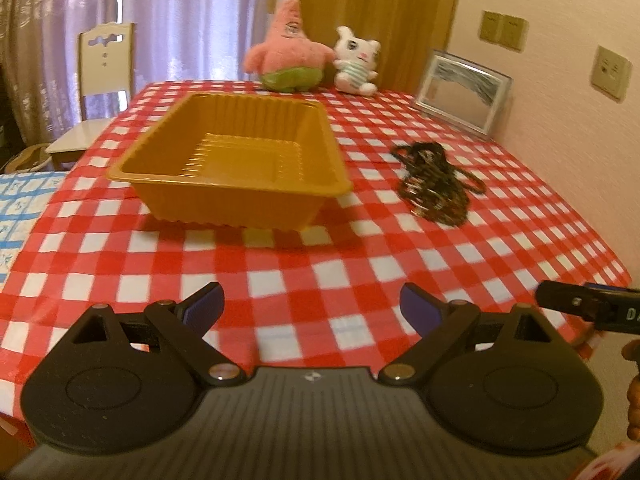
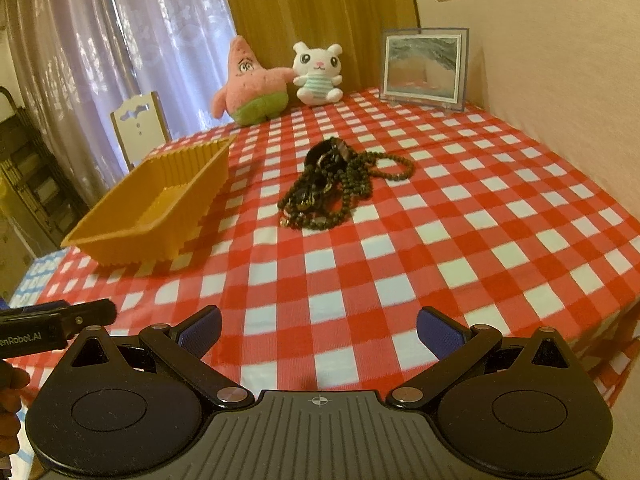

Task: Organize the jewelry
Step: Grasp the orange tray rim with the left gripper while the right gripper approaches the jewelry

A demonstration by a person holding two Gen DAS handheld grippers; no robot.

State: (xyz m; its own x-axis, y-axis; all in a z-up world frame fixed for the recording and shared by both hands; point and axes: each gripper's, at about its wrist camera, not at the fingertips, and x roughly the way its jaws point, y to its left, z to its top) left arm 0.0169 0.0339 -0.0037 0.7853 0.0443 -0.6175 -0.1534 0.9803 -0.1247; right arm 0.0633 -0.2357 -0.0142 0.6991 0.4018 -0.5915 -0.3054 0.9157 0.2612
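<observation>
Red-and-white checked cloth covers the table (image 2: pixel 460 240), which stands against a pink wall with pale curtains (image 2: pixel 132 32) behind. Near the middle of the cloth lies the jewelry (image 2: pixel 328 188), a tangled heap of dark bead strings with one loop trailing toward the wall side. To its left, apart from it, sits an orange plastic tray (image 2: pixel 132 232) with ribbed sides, nothing visible inside.

From the right wrist camera, the right gripper (image 2: pixel 319 330) hangs over the near edge of the table, its blue-padded fingers (image 2: pixel 438 334) spread wide and holding nothing; the bead heap lies well ahead of it, slightly left of center between the fingers. From the left wrist camera, the left gripper (image 1: pixel 310 308) is likewise spread wide and empty, with the tray (image 1: pixel 224 184) straight ahead and the jewelry (image 1: pixel 436 184) off to the right, well beyond the fingertips.

Each camera catches the tip of the other tool at its edge. Part of a hand (image 2: pixel 10 396) shows at the lower left of the right wrist view.

At the far end of the table stand a pink star-shaped plush toy (image 2: pixel 250 84) and a white plush animal (image 2: pixel 318 74), touching side by side, and a framed picture (image 2: pixel 424 68) propped near the wall. A white chair (image 2: pixel 138 124) stands by the curtains beyond the table's left side.
</observation>
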